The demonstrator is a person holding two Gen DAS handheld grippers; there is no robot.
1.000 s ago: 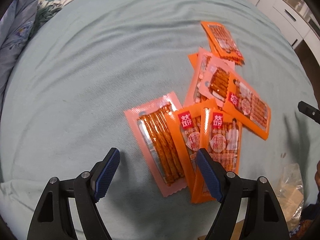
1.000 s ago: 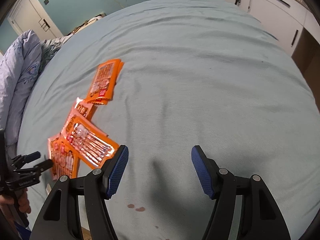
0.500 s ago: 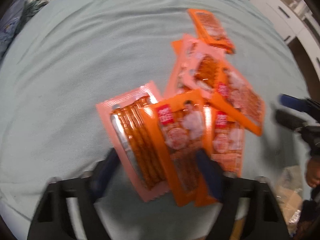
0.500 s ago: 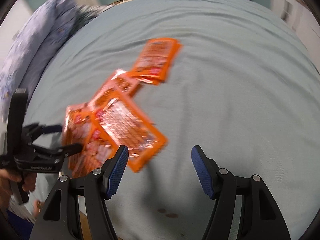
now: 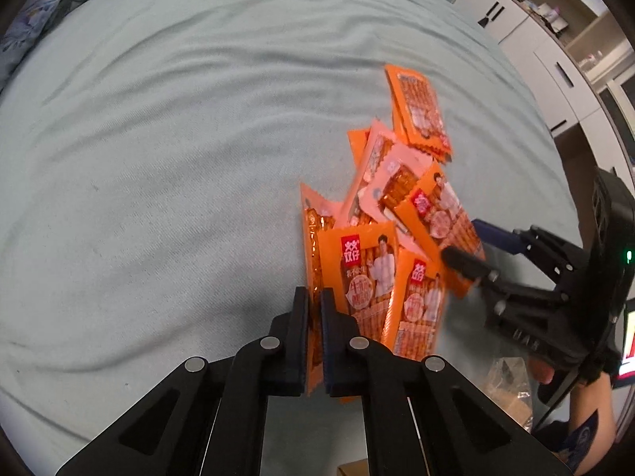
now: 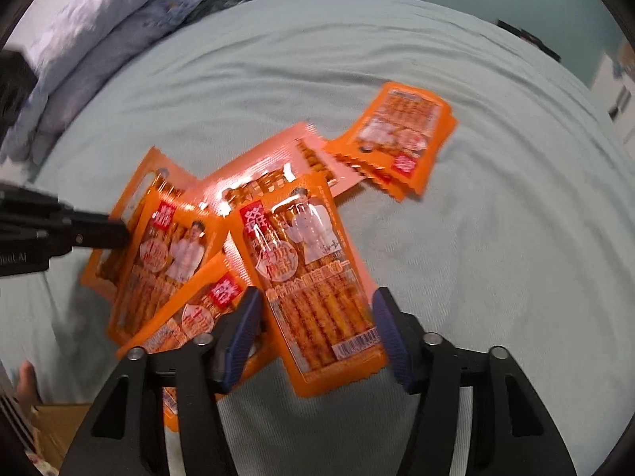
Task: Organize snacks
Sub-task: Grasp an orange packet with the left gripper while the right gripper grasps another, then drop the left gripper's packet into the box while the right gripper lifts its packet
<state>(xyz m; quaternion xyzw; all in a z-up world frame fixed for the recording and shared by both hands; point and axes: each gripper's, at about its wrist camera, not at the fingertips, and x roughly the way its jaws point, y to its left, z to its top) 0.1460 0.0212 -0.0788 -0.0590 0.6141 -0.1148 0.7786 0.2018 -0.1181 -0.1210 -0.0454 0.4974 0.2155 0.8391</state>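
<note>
Left hand-held gripper [image 5: 313, 329]: black linkage arms, silver rivets, blue pads [image 6: 242, 333].

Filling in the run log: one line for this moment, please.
left gripper: shut on snack packet edge | right gripper: closing around top packet, pads not yet pressing | pile on bedsheet

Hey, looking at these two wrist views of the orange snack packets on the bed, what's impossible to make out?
- Left wrist view: the left claw hides the pinched edge of the orange foil snack packet.
- Right wrist view: the closing right claw straddles the front-facing orange packet; pad contact is blurred.
- Both views: overlapping packets hide the pile's count.
- Left wrist view: the brown cardboard box is cut by the edge.
</note>
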